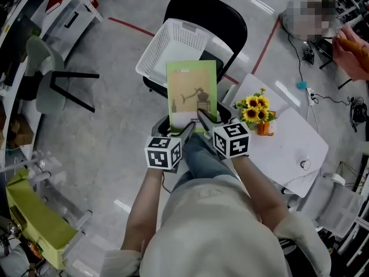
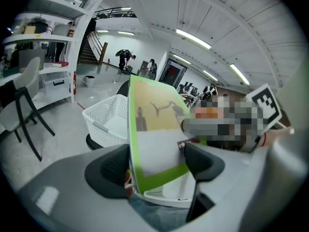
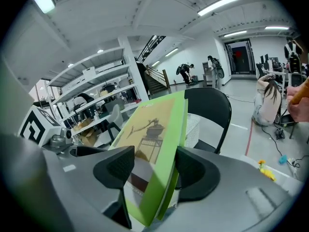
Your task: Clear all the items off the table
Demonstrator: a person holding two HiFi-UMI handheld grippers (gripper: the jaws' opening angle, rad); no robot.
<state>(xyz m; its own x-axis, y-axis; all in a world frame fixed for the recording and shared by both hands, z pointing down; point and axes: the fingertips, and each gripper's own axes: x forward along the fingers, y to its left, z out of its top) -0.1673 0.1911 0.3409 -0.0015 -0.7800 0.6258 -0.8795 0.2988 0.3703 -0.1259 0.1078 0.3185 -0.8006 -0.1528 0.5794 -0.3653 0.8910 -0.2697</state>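
L tool [image 1: 187, 131] & R tool [image 1: 203, 120] were each clamped on the lower edge of the green book [image 1: 191, 91], side by side. They held it in the air by the near rim of the white basket [image 1: 167, 45], which sat on the black chair [image 1: 228, 19]. The sunflower pot [image 1: 255, 109] stood on the white table [image 1: 288, 149] to the right.

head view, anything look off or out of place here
The white basket sits skewed on the black chair, turned against the seat, and its left corner seems to reach past the seat's edge, so it may be tippy. Nothing looks spilled or broken; the sunflowers stand upright on the table.
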